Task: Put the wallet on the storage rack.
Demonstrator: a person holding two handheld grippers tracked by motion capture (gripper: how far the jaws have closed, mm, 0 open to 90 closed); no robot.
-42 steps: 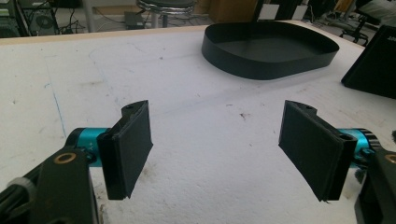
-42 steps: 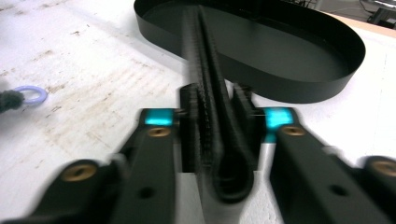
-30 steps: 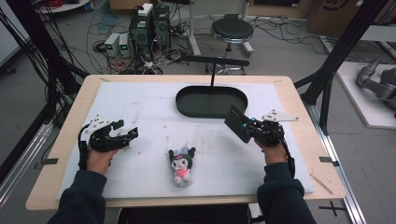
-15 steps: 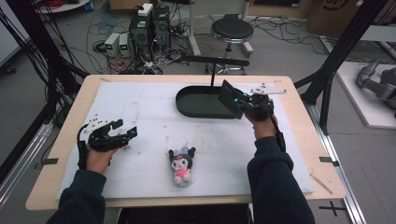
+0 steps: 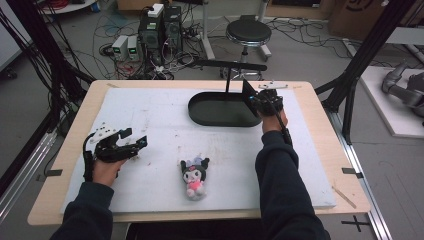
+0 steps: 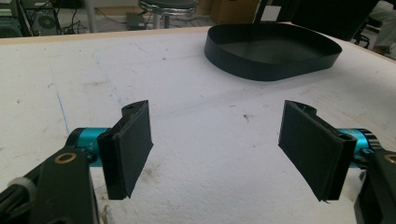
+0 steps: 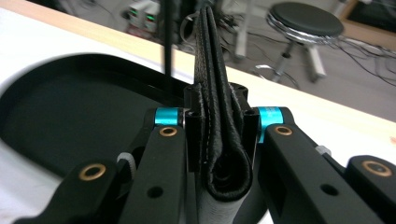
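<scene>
1. Black folded wallet (image 7: 215, 107), leather-looking, sits clamped between the jaws of the right gripper (image 5: 258, 98), fold toward the gripper body, free edges sticking out past the jaw tips. In the high view it stands as a dark upright flap at the right end of the black tray (image 5: 220, 111).
2. Left gripper (image 5: 131, 144) rests low on the white mat (image 5: 150, 115), jaws spread wide, nothing between the pads (image 6: 131, 144); the tray lies well ahead of them.
3. Risk, judged: the wallet is gripped near its fold only. A sideways knock of the free edges on the tray wall could twist it in the pads or lever it out.
4. Risk, judged: if let go over the rim rather than inside it, the wallet may land astride the wall and tip out onto the mat.
5. Thin black post (image 7: 166, 37) rises just beyond the jaw tips, to their left, at the far side of the tray. It stands close to the wallet's path; a push further ahead could strike it.
6. Plush toy (image 5: 194, 175), black ears, pink body, lies on the mat between the two arms, well behind the right jaws, clear of both grippers.
7. Stool (image 5: 248, 33) and cabling on the floor beyond the table, no obstruction.
</scene>
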